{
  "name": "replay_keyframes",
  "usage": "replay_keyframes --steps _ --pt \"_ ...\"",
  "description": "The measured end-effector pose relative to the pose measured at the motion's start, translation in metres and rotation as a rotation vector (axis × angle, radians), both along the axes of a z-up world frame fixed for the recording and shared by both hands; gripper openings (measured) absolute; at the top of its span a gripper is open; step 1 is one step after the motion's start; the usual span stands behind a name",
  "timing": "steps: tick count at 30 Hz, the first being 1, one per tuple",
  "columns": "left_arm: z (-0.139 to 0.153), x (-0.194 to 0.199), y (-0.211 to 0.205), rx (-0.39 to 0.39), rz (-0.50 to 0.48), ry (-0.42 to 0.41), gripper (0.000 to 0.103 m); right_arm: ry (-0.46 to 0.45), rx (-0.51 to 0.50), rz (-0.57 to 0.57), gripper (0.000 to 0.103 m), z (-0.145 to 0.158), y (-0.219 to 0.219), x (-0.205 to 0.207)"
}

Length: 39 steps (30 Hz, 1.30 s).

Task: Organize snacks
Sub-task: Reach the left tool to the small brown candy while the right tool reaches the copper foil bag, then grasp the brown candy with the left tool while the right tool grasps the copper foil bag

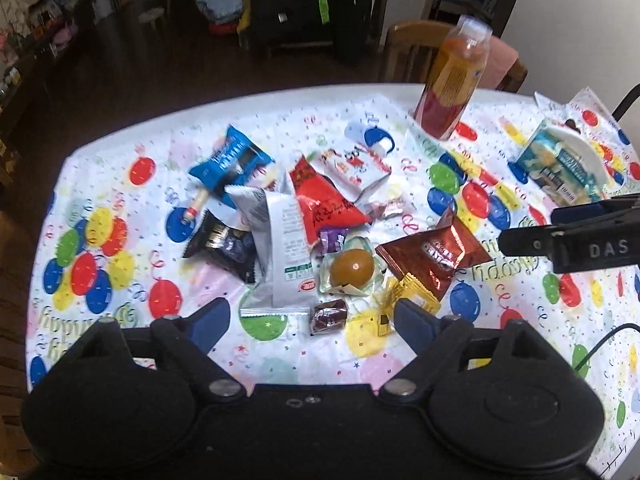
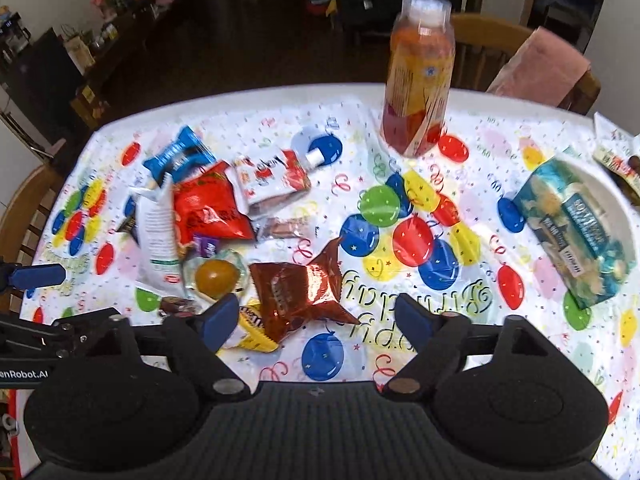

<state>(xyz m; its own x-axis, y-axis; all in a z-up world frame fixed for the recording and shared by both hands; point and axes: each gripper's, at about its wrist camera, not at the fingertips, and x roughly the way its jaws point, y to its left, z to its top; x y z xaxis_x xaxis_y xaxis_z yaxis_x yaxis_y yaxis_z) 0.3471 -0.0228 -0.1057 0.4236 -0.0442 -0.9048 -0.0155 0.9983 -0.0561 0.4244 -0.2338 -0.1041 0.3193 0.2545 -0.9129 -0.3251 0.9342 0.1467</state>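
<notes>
Blue-padded, both the left gripper and the right gripper are spread wide and hold nothing, while the snacks lie heaped on the balloon tablecloth just ahead of their fingertips.

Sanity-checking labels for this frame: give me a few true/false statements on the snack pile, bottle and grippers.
1. The tall orange juice bottle stands upright. True.
2. The left gripper holds a packet. False: open, holding nothing.
3. The teal popcorn bag lies in the pile. False: it lies apart, on a white plate.
4. The shiny brown foil packet lies beside the round amber jelly cup. True.
5. The right gripper is open. True.
</notes>
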Motion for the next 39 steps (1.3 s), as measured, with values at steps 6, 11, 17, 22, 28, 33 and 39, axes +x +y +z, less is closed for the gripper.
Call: replay_keyframes --steps 6,11,17,22,28,33,39 --pt "-0.034 0.02 -0.002 -0.046 0.021 0.085 0.079 0.063 -0.005 0.007 0.077 -0.034 0.007 0.019" --pt "-0.056 0.03 -0.003 -0.058 0.032 0.15 0.07 0.097 -0.01 0.024 0.077 -0.054 0.017 0.028" --pt "-0.073 0.039 0.0 -0.125 0.052 0.202 0.061 0.125 -0.012 0.038 0.074 -0.071 0.025 0.035" --pt "-0.082 0.044 0.002 -0.154 0.061 0.228 0.054 0.15 -0.008 0.033 0.065 -0.082 0.028 0.037" --pt "-0.089 0.046 0.005 -0.173 0.08 0.242 0.04 0.151 -0.01 0.036 0.058 -0.085 0.029 0.035" --pt "-0.09 0.045 0.007 -0.17 0.098 0.239 0.03 0.148 -0.006 0.018 0.051 -0.083 0.026 0.035" --pt "-0.083 0.04 0.011 -0.165 0.111 0.223 0.029 0.127 0.003 0.004 0.042 -0.074 0.024 0.03"
